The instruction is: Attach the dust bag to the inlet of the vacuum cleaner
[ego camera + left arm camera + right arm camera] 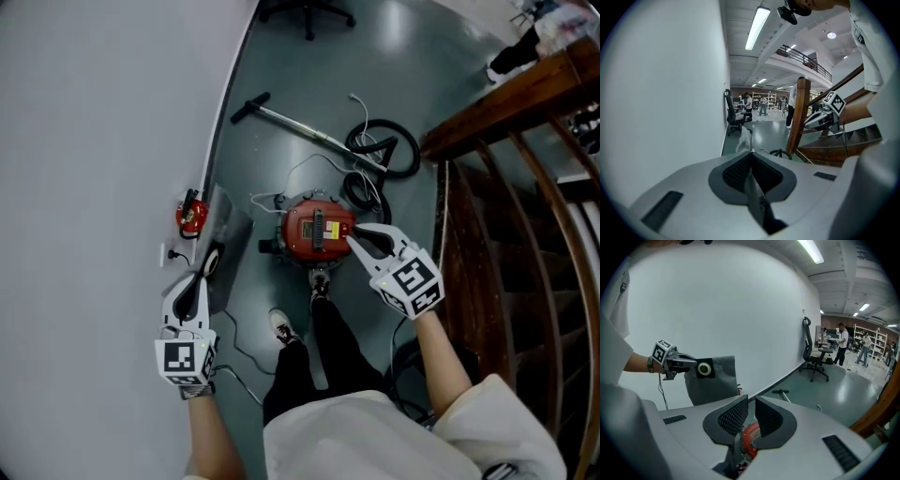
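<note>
The dust bag [228,234] looks like a light, limp grey sack with one stiff part, a flat collar [704,369] with a round hole. It should weigh almost nothing, but it will flop and fold if taken by the cloth. The collar is the place to grip, since it is what has to meet the vacuum's inlet squarely. The left tool [204,267] is clamped on the bag right beside that collar. In the left gripper view a thin edge of the bag is pinched between its closed pads, and the sack hangs below, off the floor and near the white wall. The vacuum cleaner [317,228], red and round, stands on the floor by the person's feet, well apart from the bag. A dark stub on its left side may be the inlet, though I cannot be sure. The right tool [356,234] has a narrow gap between its pads and nothing in it. It points down with its tips over the vacuum's right edge. The left arm is low at the person's side, and the right forearm reaches forward.
</note>
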`<state>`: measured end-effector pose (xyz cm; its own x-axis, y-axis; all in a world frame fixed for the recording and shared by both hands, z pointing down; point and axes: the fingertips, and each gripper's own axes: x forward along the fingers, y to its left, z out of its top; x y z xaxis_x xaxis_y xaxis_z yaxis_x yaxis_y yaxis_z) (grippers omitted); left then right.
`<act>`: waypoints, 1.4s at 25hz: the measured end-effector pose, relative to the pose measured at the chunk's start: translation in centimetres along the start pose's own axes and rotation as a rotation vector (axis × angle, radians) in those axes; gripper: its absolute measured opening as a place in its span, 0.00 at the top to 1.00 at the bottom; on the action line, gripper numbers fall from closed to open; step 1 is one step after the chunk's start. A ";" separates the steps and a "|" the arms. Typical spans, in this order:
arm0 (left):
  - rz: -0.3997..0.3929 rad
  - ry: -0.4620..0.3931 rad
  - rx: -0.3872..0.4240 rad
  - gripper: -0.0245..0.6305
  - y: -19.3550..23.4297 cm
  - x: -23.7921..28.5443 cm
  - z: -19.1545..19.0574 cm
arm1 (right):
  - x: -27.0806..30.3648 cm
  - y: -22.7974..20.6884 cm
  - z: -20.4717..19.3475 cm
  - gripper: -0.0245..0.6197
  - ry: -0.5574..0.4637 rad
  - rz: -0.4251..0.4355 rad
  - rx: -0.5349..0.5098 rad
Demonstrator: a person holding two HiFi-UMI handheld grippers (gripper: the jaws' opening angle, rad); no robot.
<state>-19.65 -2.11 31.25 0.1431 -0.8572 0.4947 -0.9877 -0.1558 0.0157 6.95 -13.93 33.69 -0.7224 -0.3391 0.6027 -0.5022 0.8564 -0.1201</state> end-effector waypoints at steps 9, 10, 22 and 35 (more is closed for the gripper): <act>0.042 0.056 -0.063 0.93 0.9 2.2 -6.3 | 4.2 -0.5 -6.0 0.86 0.027 0.030 0.137; 0.046 0.056 -0.072 0.93 0.9 2.5 -6.9 | 4.7 -0.8 -6.7 0.85 0.030 0.032 0.153; 0.101 0.085 -0.124 0.93 1.8 6.2 -14.5 | 11.0 -2.5 -14.3 0.81 0.109 0.059 0.269; 0.098 0.115 -0.218 0.93 1.6 11.2 -22.3 | 17.7 -4.4 -22.5 0.78 0.202 0.037 0.344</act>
<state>-21.09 -1.03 56.20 0.0500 -0.7993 0.5988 -0.9886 0.0457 0.1435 7.10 -14.93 62.64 -0.6520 -0.1981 0.7318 -0.6326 0.6742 -0.3811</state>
